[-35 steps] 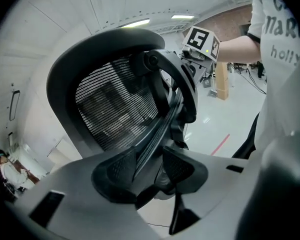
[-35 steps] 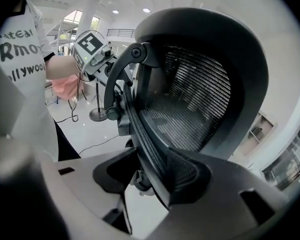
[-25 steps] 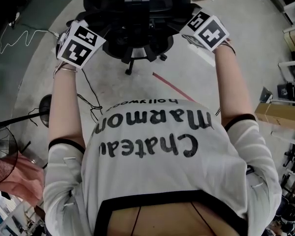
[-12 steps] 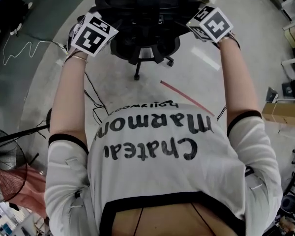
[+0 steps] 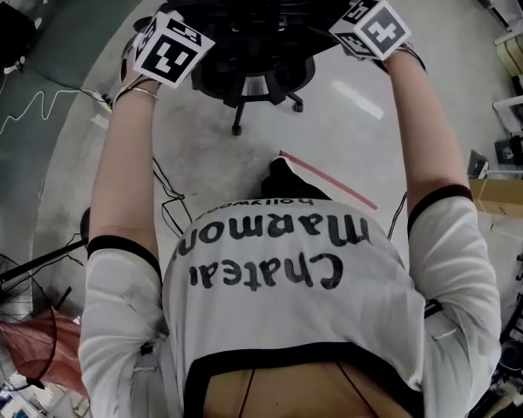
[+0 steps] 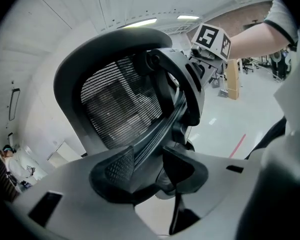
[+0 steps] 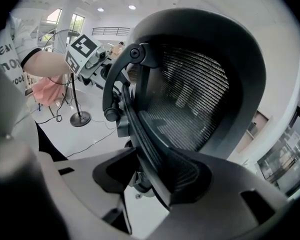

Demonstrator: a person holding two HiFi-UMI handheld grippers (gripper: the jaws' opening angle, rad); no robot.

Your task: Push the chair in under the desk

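A black mesh-backed office chair [image 5: 254,16] stands on its castor base [image 5: 253,90] at the top of the head view, its back toward me. The left gripper's marker cube [image 5: 171,49] is at the backrest's left edge and the right gripper's cube [image 5: 373,28] at its right edge. In the left gripper view my left gripper [image 6: 150,165] is shut on the backrest's rim [image 6: 155,134], which runs between both pads. In the right gripper view my right gripper [image 7: 152,176] clamps the opposite rim [image 7: 140,134] the same way. No desk shows in any view.
A red tape line [image 5: 327,179] crosses the grey floor behind the chair. Cables [image 5: 35,103] trail at the left, and a standing fan [image 5: 13,320] is at the lower left. A cardboard box [image 5: 506,200] and shelving [image 5: 519,50] line the right side.
The chair and both grippers have moved up the picture, away from my body. I have stepped after it, and a dark shoe now shows by the red line.
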